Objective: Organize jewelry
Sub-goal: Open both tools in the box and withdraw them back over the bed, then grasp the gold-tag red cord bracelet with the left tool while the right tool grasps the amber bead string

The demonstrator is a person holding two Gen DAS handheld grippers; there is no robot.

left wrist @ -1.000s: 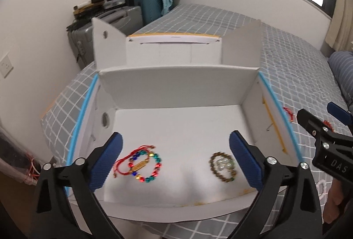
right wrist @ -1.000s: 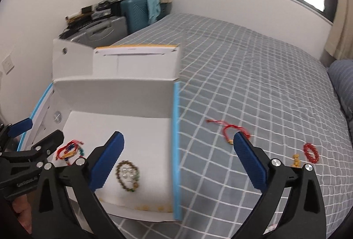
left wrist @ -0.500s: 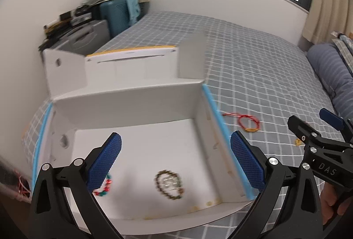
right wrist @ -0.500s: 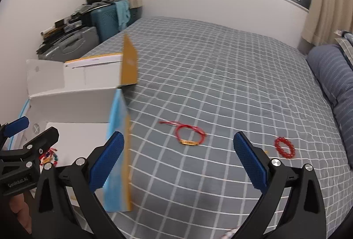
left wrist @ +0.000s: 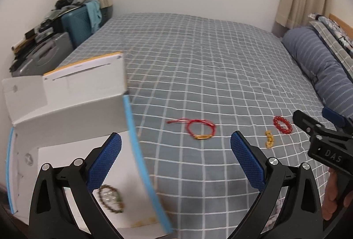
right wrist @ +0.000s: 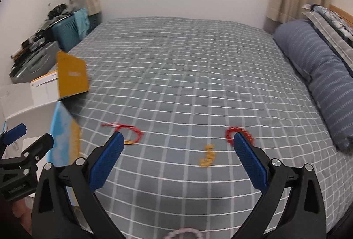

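- Both sets of jaws stand wide and hold nothing: the left gripper (left wrist: pixel 175 146) above the box edge, the right gripper (right wrist: pixel 175 149) over the checked bedspread (right wrist: pixel 187 75).
- Only the left wrist view looks inside the white box (left wrist: pixel 66 104), where a brown bead bracelet (left wrist: pixel 110 198) lies.
- Red cord bracelet (left wrist: pixel 201 129), gold piece (left wrist: pixel 269 139) and red bead bracelet (left wrist: pixel 282 124) lie apart on the bedspread.
- Only the right wrist view shows a pale bead ring (right wrist: pixel 183 233) at its bottom edge.

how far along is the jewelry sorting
Done: a brown bead bracelet lies in the white box. In hand: nothing; left gripper and right gripper are open. Left on the bed: red string bracelet, gold piece, red bead bracelet.
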